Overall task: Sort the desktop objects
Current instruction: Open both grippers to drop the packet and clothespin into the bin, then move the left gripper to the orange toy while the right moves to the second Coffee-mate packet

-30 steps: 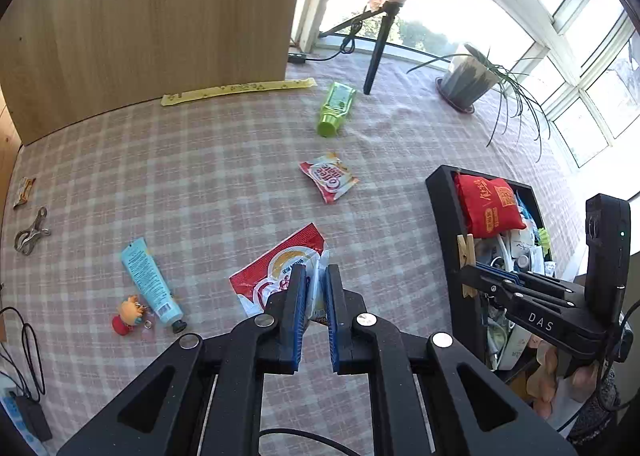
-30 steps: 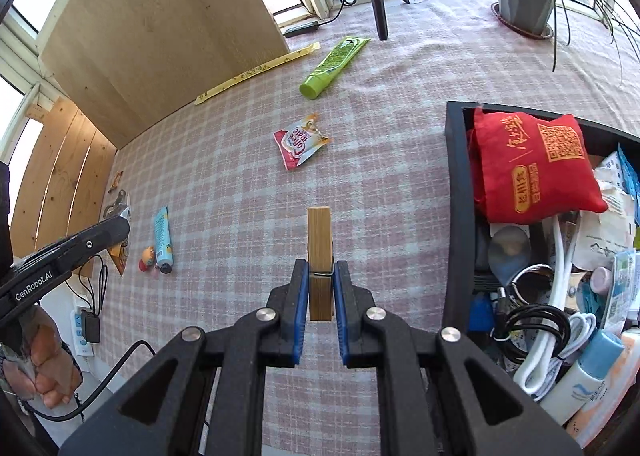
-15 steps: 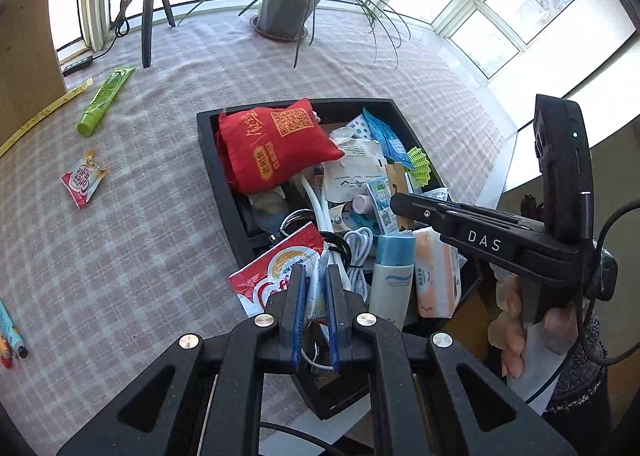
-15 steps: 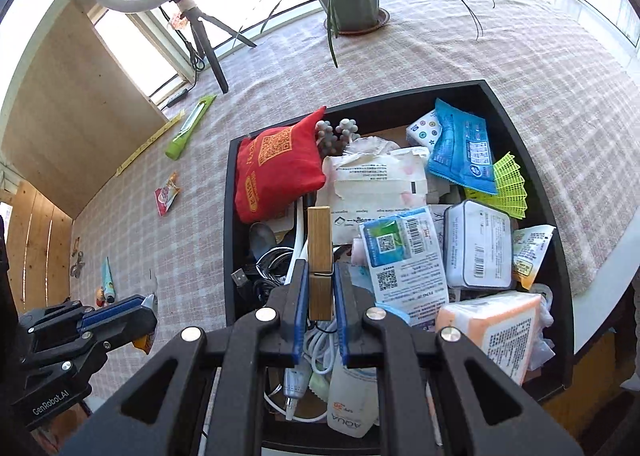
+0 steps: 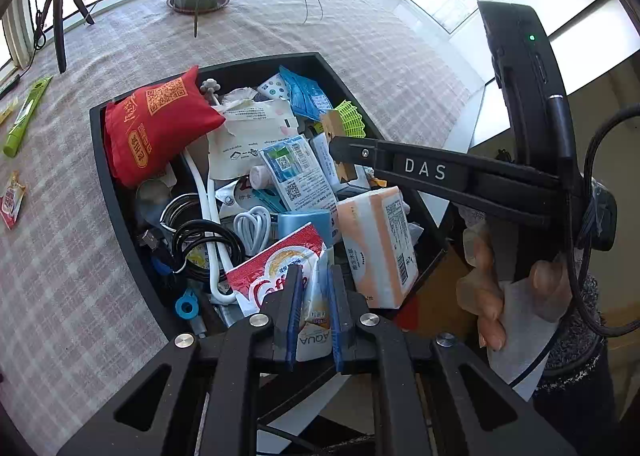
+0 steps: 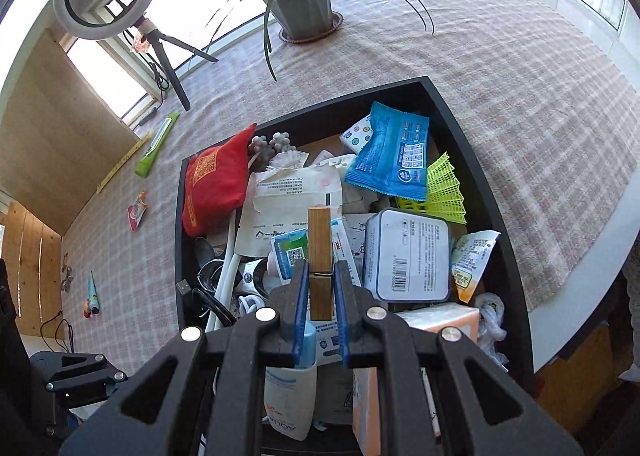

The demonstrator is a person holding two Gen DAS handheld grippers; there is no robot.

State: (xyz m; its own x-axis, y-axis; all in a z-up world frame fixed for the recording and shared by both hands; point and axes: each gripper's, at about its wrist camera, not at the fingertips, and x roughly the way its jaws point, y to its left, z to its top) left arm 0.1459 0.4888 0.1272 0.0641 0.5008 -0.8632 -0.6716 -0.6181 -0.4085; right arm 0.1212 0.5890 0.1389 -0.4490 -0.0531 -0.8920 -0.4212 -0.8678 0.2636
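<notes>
Brown wooden clothespin (image 6: 320,256), upright, wire-sprung

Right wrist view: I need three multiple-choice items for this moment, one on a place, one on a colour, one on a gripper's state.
1. Where does the red pouch lie?
A. in the black tray
B. on the tablecloth
C. on the windowsill

2. What colour is the wipes packet beside the yellow mesh?
A. orange
B. blue
C. black

3. How is the right gripper?
A. open and empty
B. shut on a wooden clothespin
C. shut on a cable

Key: 1 A, the pouch fills the tray's far left corner; 2 B, its wrapper is bright blue; 3 B, both pads press the clothespin's sides.
</notes>
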